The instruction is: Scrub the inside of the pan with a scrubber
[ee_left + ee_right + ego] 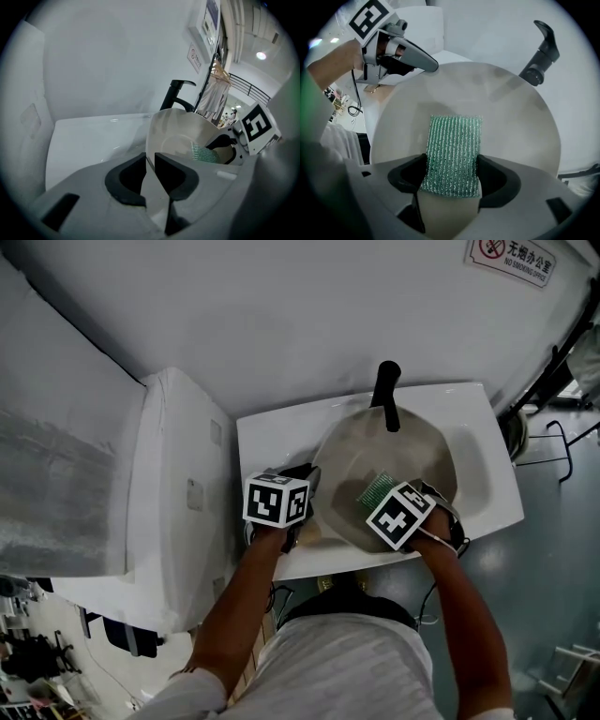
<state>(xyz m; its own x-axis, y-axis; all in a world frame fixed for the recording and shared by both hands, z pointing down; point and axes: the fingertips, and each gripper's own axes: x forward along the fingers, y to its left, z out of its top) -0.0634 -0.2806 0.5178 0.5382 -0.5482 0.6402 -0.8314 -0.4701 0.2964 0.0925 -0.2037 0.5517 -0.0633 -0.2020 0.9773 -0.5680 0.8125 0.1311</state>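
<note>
A white sink [272, 432] stands against a bare wall. The pan [412, 442] leans tilted in its basin. The left gripper [150, 174] pinches the pan's rim, likely to steady it, while the right gripper [452, 176] clamps the green scrubber [454, 145] against the inside.

The pan [417, 451] fills most of the sink [478, 474], leaving you open basin only at its right. The black faucet [386, 395] overhangs the far rim, close to the wall [281, 315]. Your left hand-held gripper [150, 161] occupies the near-left rim; beyond the scrubber [453, 150] the pan's inside lies clear.
</note>
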